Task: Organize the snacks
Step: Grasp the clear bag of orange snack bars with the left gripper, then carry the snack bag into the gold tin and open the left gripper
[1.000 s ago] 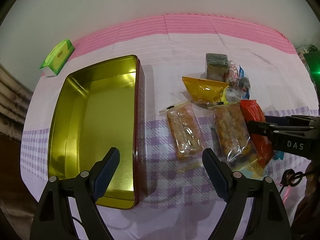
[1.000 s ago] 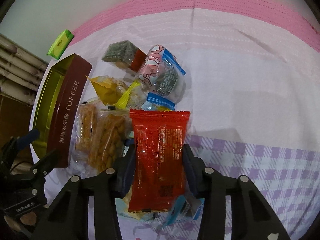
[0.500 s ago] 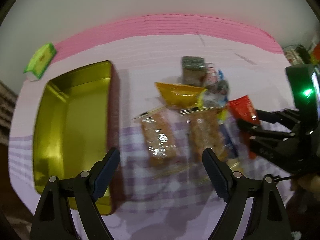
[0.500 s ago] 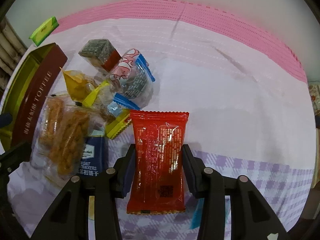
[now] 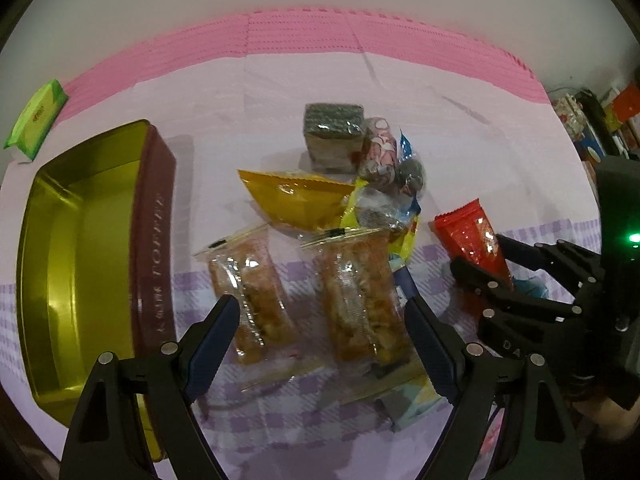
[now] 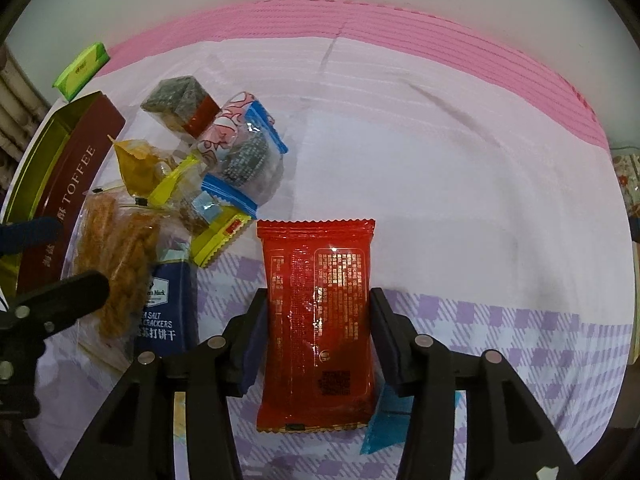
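Green packet (image 5: 35,120): lies at the far left edge of the cloth, beyond the tin.
Toffee tin (image 5: 154,236): sits open on the left, gold inside, maroon wall lettered TOFFEE facing the snacks.
Left gripper (image 5: 320,328): jaws spread wide and holding nothing, poised over the two clear bags of fried snacks.
Fried-snack bags (image 5: 256,300): two clear bags lie side by side on the purple check, just right of the tin.
Snack pile (image 6: 224,148): a yellow pouch (image 5: 296,200), a dark cube-shaped pack (image 5: 332,136), a pink-and-blue wrapped sweet and small yellow packets crowd together beyond the bags; a navy cracker pack (image 6: 166,304) lies beside them, partly under the nearer bag.
Red packet (image 6: 318,320): sits right of the pile, its long sides pinched between the fingers.
Right gripper (image 6: 318,340): jaws clamped on the red packet, both pads touching its edges.
Tablecloth (image 6: 460,168): white with a pink far band and purple check near.
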Demonstrator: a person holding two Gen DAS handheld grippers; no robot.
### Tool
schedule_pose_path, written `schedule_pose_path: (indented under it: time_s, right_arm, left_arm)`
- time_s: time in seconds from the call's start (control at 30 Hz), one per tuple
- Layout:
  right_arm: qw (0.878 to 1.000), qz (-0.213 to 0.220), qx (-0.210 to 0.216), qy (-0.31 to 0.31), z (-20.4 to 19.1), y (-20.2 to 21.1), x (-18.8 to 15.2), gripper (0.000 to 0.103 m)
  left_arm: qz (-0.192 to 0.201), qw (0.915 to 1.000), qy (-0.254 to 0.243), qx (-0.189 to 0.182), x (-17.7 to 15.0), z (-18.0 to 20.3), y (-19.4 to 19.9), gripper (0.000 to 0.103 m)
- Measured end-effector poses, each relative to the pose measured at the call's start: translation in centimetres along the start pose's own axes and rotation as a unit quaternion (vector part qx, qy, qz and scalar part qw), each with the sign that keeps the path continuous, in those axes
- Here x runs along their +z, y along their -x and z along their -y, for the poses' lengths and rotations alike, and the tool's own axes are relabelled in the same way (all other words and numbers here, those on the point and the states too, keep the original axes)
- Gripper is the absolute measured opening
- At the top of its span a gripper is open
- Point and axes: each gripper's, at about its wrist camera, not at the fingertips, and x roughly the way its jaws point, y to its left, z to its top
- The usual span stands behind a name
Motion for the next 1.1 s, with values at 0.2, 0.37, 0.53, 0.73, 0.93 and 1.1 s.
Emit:
schedule_pose_path:
  time_s: [0.2, 0.37, 0.53, 0.73, 0.93, 1.1]
  right_arm:
    - [1.0, 0.006, 0.008, -0.021, 1.6, 0.4, -1.2, 0.045]
    - [1.0, 0.009, 0.006, -0.023, 1.8, 0.4, -1.5, 0.045]
    - [1.0, 0.009, 0.004, -0.022, 1.9, 0.4, -1.8, 0.046]
    - [1.0, 0.007, -0.001, -0.021, 1.6, 0.4, -1.5, 0.048]
    - [1.0, 0.004, -0.006, -0.018, 0.5, -0.4, -0.9, 0.048]
    - [1.0, -0.001, -0.009, -0.018, 0.3, -0.6, -0.6, 0.048]
  left_arm:
    - [-0.01, 0.9999, -0.006, 0.005, 0.0, 0.7, -1.0, 0.083]
    - [-0.016, 0.9998, -0.01, 0.009, 0.1, 1.2, -1.6, 0.068]
    - [-0.019, 0.9998, -0.004, 0.001, -0.1, 1.3, -1.8, 0.04]
    - [-0.014, 0.9999, 0.0, 0.002, -0.9, 0.7, -1.2, 0.04]
    - [-0.005, 1.0, 0.003, -0.005, -1.3, 0.1, 0.2, 0.04]
    - [0.011, 0.9999, -0.001, -0.009, -1.3, -0.7, 2.3, 0.04]
